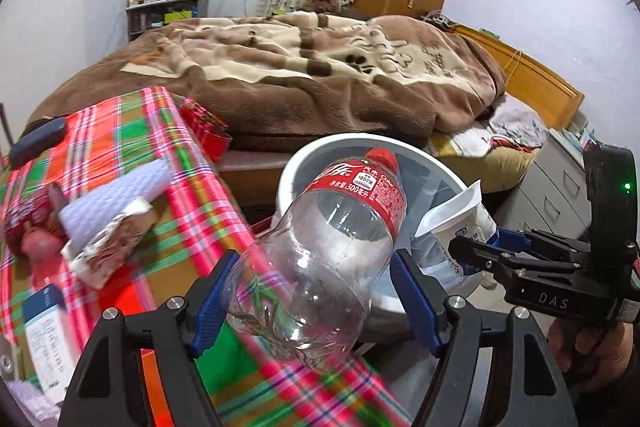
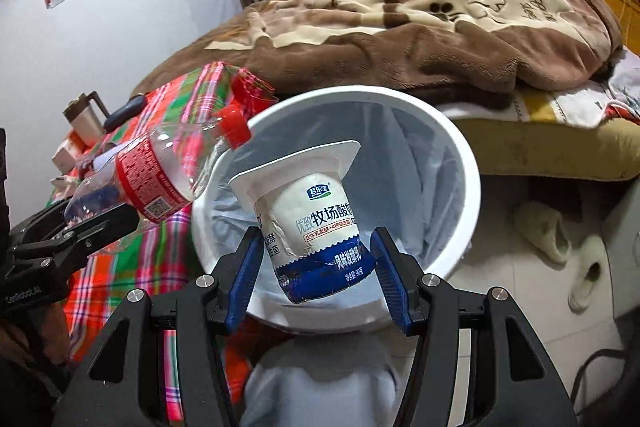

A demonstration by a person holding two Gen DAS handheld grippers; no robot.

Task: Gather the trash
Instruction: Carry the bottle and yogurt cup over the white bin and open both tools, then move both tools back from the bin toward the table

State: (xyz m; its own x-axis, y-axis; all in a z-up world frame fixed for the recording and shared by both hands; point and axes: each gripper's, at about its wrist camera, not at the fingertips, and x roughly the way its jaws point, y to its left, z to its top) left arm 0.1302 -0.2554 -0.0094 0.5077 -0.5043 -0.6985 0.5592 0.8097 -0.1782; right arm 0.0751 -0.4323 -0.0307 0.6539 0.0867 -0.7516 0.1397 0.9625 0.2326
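Note:
My left gripper (image 1: 316,303) is shut on an empty clear plastic bottle (image 1: 320,263) with a red label and red cap, held tilted with its cap over the rim of a white trash bin (image 1: 316,155). My right gripper (image 2: 316,275) is shut on a white and blue yogurt cup (image 2: 316,227), held above the bin's opening (image 2: 460,163), which is lined with a pale bag. The bottle also shows at the left of the right wrist view (image 2: 160,179). The right gripper and cup show at the right of the left wrist view (image 1: 460,227).
A table with a red, green and orange plaid cloth (image 1: 120,131) stands left of the bin, with a white foam piece (image 1: 116,199), wrappers, a box and a dark case. A bed with a brown blanket (image 1: 300,75) lies behind. Slippers (image 2: 552,235) lie on the tiled floor at right.

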